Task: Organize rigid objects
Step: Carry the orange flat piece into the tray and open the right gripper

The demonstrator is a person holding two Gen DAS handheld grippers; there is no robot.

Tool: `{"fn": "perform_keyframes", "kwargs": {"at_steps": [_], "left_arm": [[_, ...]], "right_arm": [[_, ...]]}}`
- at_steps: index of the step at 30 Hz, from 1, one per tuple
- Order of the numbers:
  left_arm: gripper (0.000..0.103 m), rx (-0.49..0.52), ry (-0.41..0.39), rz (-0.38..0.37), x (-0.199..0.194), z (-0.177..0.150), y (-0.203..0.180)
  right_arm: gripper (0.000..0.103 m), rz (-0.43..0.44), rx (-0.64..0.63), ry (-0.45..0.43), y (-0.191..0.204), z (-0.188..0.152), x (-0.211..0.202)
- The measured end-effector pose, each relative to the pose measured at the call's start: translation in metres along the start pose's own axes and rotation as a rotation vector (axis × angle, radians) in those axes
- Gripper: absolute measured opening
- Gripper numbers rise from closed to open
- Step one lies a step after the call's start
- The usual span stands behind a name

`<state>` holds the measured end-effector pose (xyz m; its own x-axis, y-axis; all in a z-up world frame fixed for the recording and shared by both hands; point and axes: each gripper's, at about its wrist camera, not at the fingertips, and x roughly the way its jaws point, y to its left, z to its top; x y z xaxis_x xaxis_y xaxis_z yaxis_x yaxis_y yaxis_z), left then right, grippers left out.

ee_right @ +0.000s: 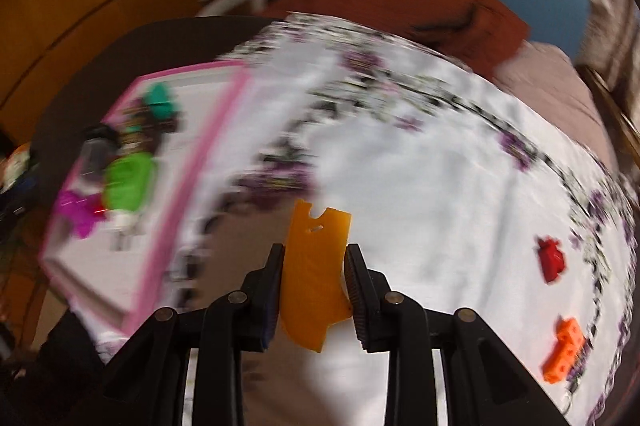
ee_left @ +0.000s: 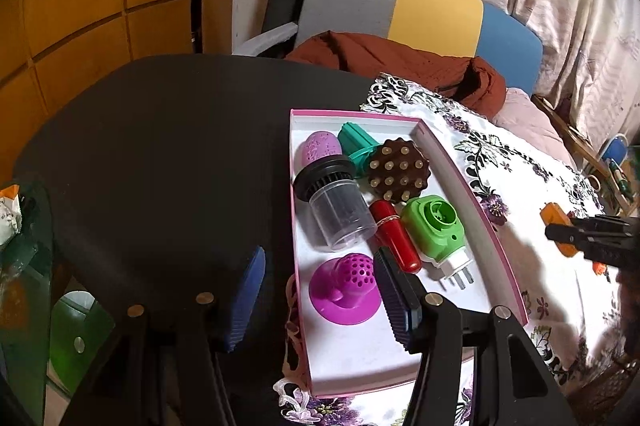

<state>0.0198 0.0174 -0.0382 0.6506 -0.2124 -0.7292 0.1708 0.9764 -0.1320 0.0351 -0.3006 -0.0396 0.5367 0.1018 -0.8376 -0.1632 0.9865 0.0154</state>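
Between your right gripper's [ee_right: 314, 290] jaws, nearest of all, sits the orange plastic piece [ee_right: 316, 274], clamped tight and lifted clear of the floral cloth [ee_right: 440, 165]; I'd judge it mid-carry toward the box. Your left gripper [ee_left: 324, 302] hovers at the pink-rimmed box's [ee_left: 472, 193] near left corner, jaws partly open and holding nothing. Inside the box, near to far, lie a magenta perforated cup [ee_left: 346, 290], a red cylinder [ee_left: 394, 238], a green plug-in device [ee_left: 434, 230], a clear jar with a black lid [ee_left: 334, 205], a brown studded disc [ee_left: 396, 169], a teal piece [ee_left: 356, 141] and a purple oval [ee_left: 320, 147]. Still out on the cloth, to your right, are an orange block [ee_right: 564, 350] and, farther off, a red piece [ee_right: 552, 258].
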Motion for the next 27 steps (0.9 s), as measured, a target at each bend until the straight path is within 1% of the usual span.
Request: {"fn": "perform_keyframes", "kwargs": {"at_steps": [2,5,7,9,12,14,17,19,24,25,27], "left_arm": [[0.058,0.001,-0.007,0.005,-0.002,0.001,0.001],[0.058,-0.004,-0.012,0.011,-0.003,0.001,0.004],[0.058,-0.008,-0.013,0.013,-0.004,0.001,0.006],[0.058,-0.013,-0.014,0.018,-0.005,0.0,0.008],[0.058,-0.016,-0.011,0.032,-0.005,-0.001,0.011],[0.058,-0.019,-0.013,0.035,-0.006,-0.002,0.013],[0.058,-0.019,-0.017,0.047,-0.007,-0.002,0.016],[0.059,-0.025,-0.016,0.05,-0.006,-0.003,0.018],[0.059,-0.035,-0.013,0.06,-0.005,-0.004,0.022],[0.059,-0.037,-0.014,0.06,-0.005,-0.004,0.022],[0.059,-0.036,-0.015,0.063,-0.006,-0.004,0.023]], "right_arm": [[0.029,0.038,-0.056,-0.01,0.029,0.003,-0.004],[0.029,0.13,-0.129,-0.014,0.071,0.007,-0.009],[0.029,0.173,-0.177,-0.009,0.097,0.006,-0.011],[0.029,0.221,-0.219,0.008,0.124,0.005,-0.008],[0.029,0.255,-0.265,0.052,0.154,0.003,0.007],[0.029,0.258,-0.287,0.085,0.17,0.003,0.023],[0.029,0.246,-0.282,0.136,0.178,0.004,0.049],[0.029,0.198,-0.275,0.159,0.18,0.006,0.066],[0.029,0.146,-0.232,0.118,0.179,0.017,0.077],[0.03,0.15,-0.228,0.112,0.18,0.017,0.078],[0.034,0.172,-0.212,0.111,0.18,0.014,0.077]]}}
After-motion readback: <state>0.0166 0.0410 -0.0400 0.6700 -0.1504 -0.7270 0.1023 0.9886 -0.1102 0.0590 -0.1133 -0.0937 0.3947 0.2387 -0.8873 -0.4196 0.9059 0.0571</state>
